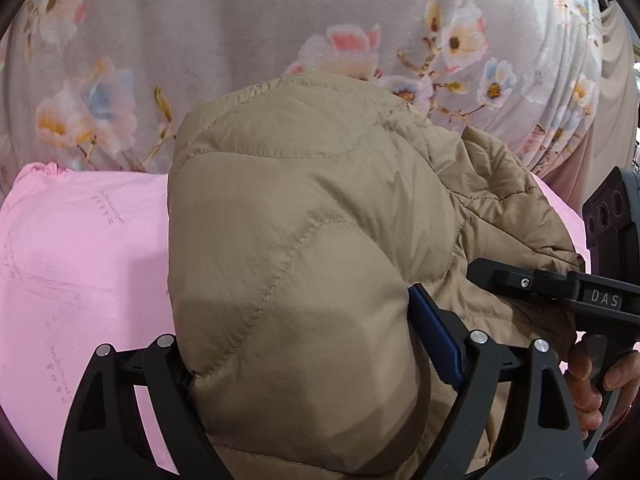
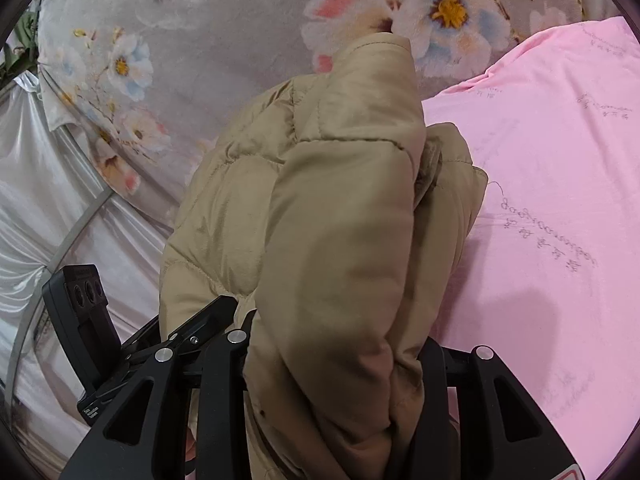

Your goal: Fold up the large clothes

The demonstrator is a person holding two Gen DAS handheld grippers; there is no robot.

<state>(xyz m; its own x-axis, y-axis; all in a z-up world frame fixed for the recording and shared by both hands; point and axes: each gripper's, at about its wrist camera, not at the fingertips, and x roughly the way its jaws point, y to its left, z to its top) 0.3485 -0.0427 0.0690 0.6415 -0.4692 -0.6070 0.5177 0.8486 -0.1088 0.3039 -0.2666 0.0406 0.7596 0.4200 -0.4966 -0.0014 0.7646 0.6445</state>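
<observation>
A tan quilted puffer jacket is bunched up over a pink sheet. My left gripper is shut on a thick fold of the jacket, which hides the fingertips. The right gripper, held by a hand, shows at the right of the left wrist view, touching the jacket's edge. In the right wrist view the jacket fills the middle, and my right gripper is shut on a bundled fold of it. The left gripper shows at lower left, beside the jacket.
A grey floral bedspread lies behind the jacket and shows in the right wrist view too. The pink sheet spreads to the right. Shiny white draped fabric hangs at the left edge.
</observation>
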